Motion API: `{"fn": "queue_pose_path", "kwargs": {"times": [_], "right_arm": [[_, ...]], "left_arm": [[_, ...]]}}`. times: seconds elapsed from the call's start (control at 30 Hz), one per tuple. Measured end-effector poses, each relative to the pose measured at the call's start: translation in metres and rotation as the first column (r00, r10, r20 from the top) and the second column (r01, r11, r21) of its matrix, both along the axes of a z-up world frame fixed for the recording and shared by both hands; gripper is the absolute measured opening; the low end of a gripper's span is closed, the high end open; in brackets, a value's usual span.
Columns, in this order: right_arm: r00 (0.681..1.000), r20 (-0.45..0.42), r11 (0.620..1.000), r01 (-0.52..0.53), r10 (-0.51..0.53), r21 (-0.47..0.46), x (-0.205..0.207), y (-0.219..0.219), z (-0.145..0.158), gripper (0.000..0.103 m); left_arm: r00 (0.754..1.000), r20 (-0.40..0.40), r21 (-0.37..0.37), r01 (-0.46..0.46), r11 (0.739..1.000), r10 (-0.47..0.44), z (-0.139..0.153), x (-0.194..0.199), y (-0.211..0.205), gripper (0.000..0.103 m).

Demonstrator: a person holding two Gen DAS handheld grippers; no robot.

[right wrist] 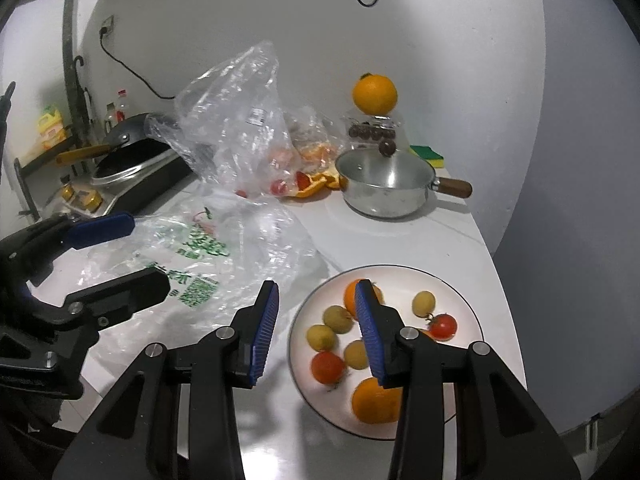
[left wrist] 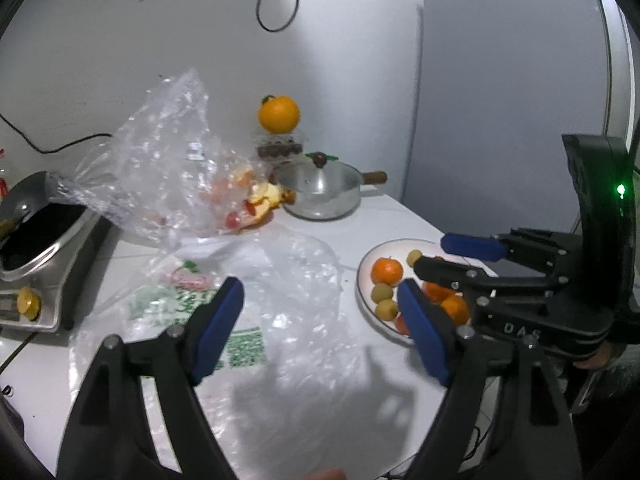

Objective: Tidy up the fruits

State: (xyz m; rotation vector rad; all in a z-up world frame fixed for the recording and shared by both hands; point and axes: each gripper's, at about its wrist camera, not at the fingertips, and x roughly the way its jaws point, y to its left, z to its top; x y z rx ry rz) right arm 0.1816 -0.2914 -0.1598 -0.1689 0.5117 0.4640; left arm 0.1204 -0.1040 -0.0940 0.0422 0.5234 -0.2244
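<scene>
Right hand-held gripper [right wrist: 316, 328] partly open, empty, above plate [right wrist: 468, 300]; left hand-held gripper [left wrist: 320, 328] wide, empty. Tomato [right wrist: 443, 326] looked soft, slippery: grip gently across middle.

Behind everything I see a plain grey-white wall [right wrist: 280, 20], lit evenly and a little dim. A black cable [left wrist: 276, 0] hangs on it in a loop near the top. To the left, a wall socket [right wrist: 106, 24] has a black cord [right wrist: 132, 72] going down toward the stove. On the right, the wall meets a darker grey panel [left wrist: 500, 80], and a white frame [left wrist: 618, 60] stands at the far right edge. The white tabletop [right wrist: 400, 240] has a rounded right edge and shows soft shadows. At far left I see a dark vertical pipe [right wrist: 70, 60] and a small shelf with bottles [right wrist: 116, 112].
</scene>
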Motion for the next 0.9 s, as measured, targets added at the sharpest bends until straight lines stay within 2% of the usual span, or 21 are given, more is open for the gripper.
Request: {"fn": "queue_pose_path", "kwargs": {"times": [0.17, 0.27, 0.5, 0.63, 0.9], "right_arm": [[1.0, 0.023, 1.0, -0.011, 0.011, -0.002, -0.012, 0.013, 0.006, 0.051], [0.999, 0.037, 1.0, -0.022, 0.023, -0.006, -0.021, 0.023, 0.01, 0.051], [0.996, 0.077, 0.999, -0.041, 0.042, -0.011, -0.04, 0.045, 0.022, 0.051], [0.993, 0.11, 0.999, -0.044, 0.044, 0.0, -0.052, 0.056, 0.032, 0.051], [0.985, 0.165, 0.998, -0.051, 0.045, 0.035, -0.069, 0.067, 0.056, 0.051]], "left_arm": [[0.998, 0.031, -0.007, -0.052, 0.999, 0.052, 0.008, -0.019, 0.021, 0.081], [0.996, 0.041, -0.003, -0.082, 0.997, 0.082, 0.013, -0.029, 0.035, 0.093], [0.983, 0.084, -0.02, -0.162, 0.987, 0.163, 0.024, -0.054, 0.067, 0.094], [0.96, 0.11, 0.008, -0.259, 0.966, 0.257, 0.028, -0.063, 0.083, 0.094], [0.938, 0.194, 0.016, -0.295, 0.955, 0.287, 0.047, -0.078, 0.097, 0.094]]}}
